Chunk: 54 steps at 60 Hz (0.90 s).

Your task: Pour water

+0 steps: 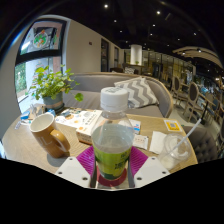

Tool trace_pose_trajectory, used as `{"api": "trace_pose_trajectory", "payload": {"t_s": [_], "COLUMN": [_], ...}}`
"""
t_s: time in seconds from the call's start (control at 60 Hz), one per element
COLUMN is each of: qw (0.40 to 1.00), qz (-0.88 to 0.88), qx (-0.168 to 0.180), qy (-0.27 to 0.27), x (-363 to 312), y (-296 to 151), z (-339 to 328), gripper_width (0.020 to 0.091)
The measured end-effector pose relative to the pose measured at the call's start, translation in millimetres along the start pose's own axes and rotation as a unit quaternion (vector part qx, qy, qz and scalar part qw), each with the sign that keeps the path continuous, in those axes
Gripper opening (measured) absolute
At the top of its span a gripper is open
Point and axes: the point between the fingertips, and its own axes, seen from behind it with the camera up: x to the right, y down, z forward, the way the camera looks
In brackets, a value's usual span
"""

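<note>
A clear plastic bottle (113, 135) with a white cap and a green label stands upright between my fingers, filling the gap. My gripper (112, 162) is shut on it, both magenta pads (86, 160) pressing its lower sides. An orange mug (47, 133) sits on the round wooden table (30, 150) to the left of the bottle, tilted toward me with its mouth showing. A clear glass (177, 149) stands to the right of the bottle, beyond my right finger.
Books and cards (84, 122) lie on the table behind the bottle. A potted green plant (52, 88) stands at the far left. A grey sofa with a striped cushion (145, 92) lies beyond the table.
</note>
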Motion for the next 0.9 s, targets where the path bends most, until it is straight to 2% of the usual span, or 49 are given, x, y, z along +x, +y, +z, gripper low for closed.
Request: {"api": "trace_pose_trajectory", "payload": {"t_s": [0.067,0.15,0.233,0.283,0.333,0.383,0.433,0.65,0.9], "qw": [1.0,1.0,1.0,0.998,0.997,0.996,0.995,0.989,0.986], "qz": [0.003,0.011,0.009,0.006,0.012,0.02,0.021,0.033,0.044], "qx": [0.007,0.004,-0.015,-0.047,-0.072,-0.085,-0.091,-0.125,-0.127], "qy": [0.006,0.012,0.022,0.029,0.034,0.036,0.042,0.075,0.103], "x": [0.7,2.8,4.6,4.7,2.3,-2.4,-6.5,-48.4,-117.1], "y": [-0.1,-0.2,6.5,18.1,26.8,32.0,31.5,24.2,12.6], "z": [-0.4,0.0,-0.2,-3.5,-10.9,-22.9,-39.2,-144.9,-258.0], "gripper_width": [0.0444,0.0493,0.0553,0.0677,0.087,0.0833,0.0864,0.0854,0.0852]}}
